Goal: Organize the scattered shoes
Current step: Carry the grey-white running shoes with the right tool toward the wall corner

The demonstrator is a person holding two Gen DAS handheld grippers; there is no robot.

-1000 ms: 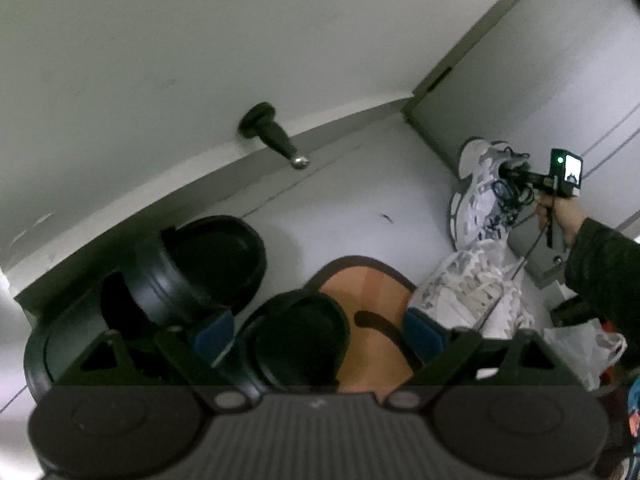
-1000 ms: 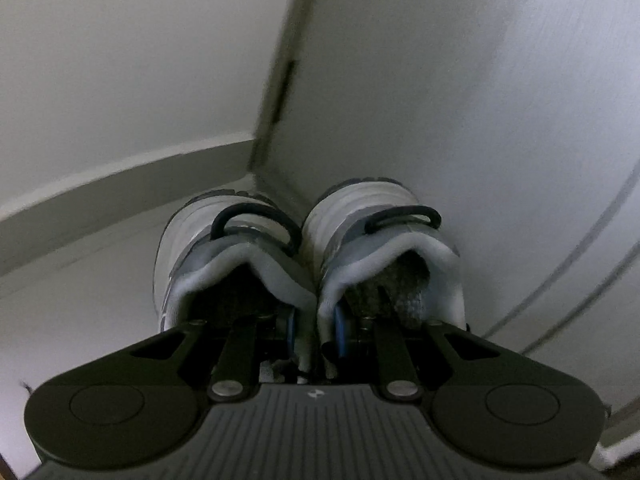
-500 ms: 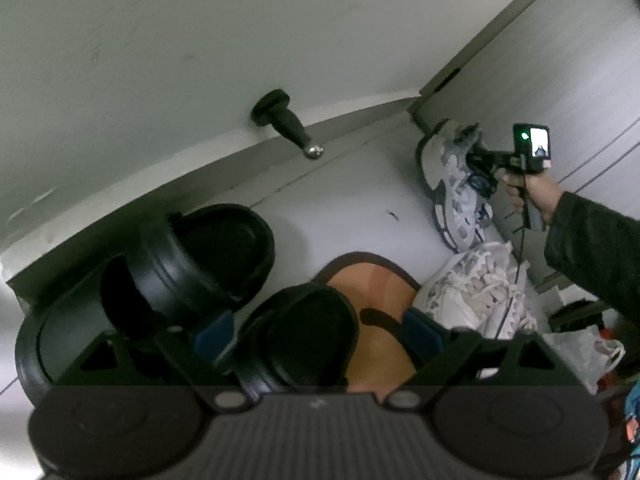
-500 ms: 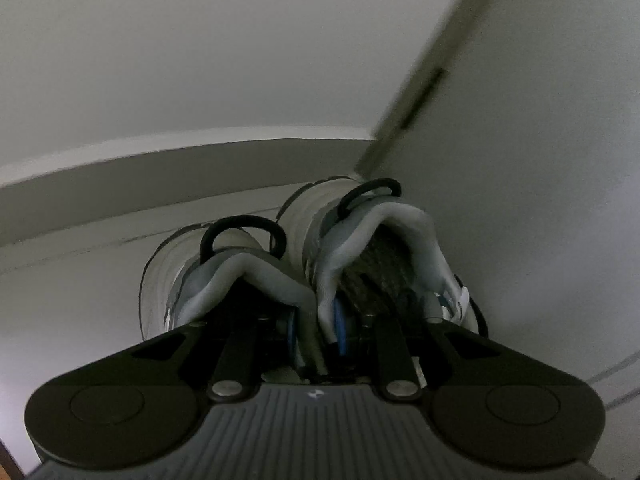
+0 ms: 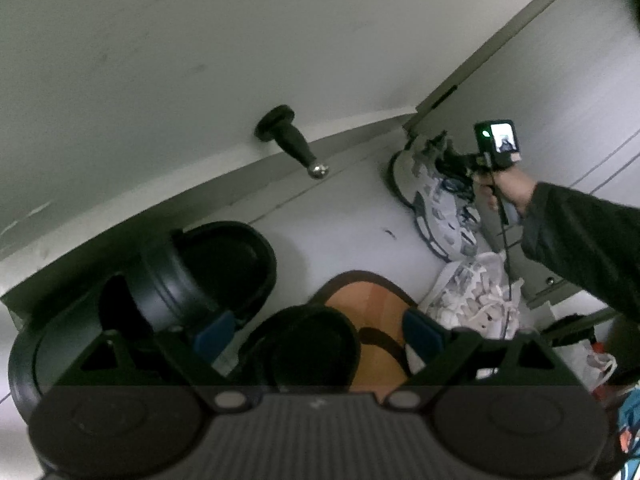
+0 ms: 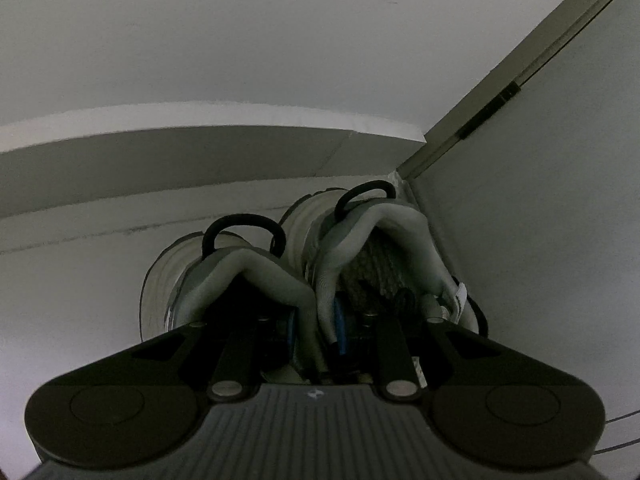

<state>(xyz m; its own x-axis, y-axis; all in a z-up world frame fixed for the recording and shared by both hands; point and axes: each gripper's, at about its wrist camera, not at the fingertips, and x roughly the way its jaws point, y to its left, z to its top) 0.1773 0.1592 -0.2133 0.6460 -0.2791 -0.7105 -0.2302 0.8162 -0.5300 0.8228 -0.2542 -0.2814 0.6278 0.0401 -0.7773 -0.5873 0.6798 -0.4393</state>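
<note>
My right gripper (image 6: 316,330) pinches both inner collars of the grey sneaker pair (image 6: 304,264), toes near the corner; I'd set them flat, parallel to the baseboard (image 6: 180,160). My left gripper (image 5: 316,336) hangs spread over the black slides (image 5: 208,264); nothing held.

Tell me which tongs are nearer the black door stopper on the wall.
Left. The left tongs sit over the black slides, just below the door stopper. The right tongs are off to its side by the corner, clamped on the grey sneakers.
</note>
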